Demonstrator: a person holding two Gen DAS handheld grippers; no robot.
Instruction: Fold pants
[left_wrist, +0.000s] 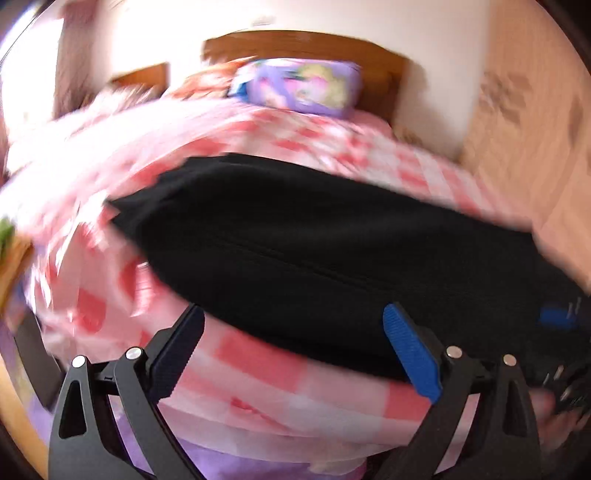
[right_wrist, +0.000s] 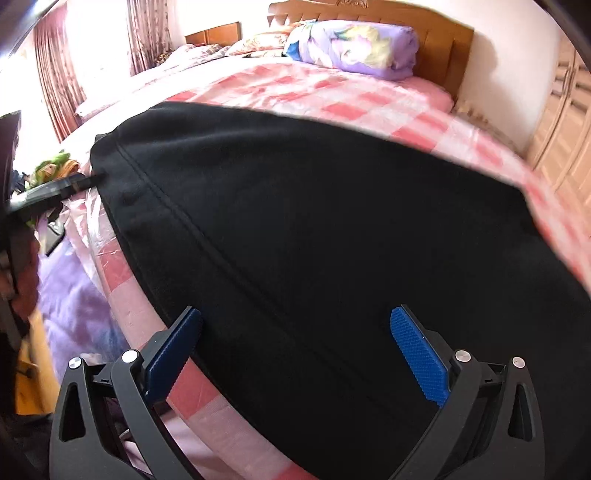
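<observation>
Both the left gripper (left_wrist: 293, 349) and right gripper (right_wrist: 295, 352) gape wide, holding nothing; the black pants (right_wrist: 314, 229) lie flat across the pink checked bed (right_wrist: 354, 99) (left view blurred); only the right view shows a seam running along them.

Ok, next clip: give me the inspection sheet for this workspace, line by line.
Surface: bed with pink checked cover, partly under the pants.
Job's things: black pants lying flat near the bed's front edge, a seam running along them.
Clutter: purple folded quilt by the wooden headboard; green item off the bed's left edge.
Grippers: left gripper open over the pants' near edge, view blurred; right gripper open above the pants, holding nothing.
Cables: nothing seen.
Surroundings: curtains, wardrobe.
</observation>
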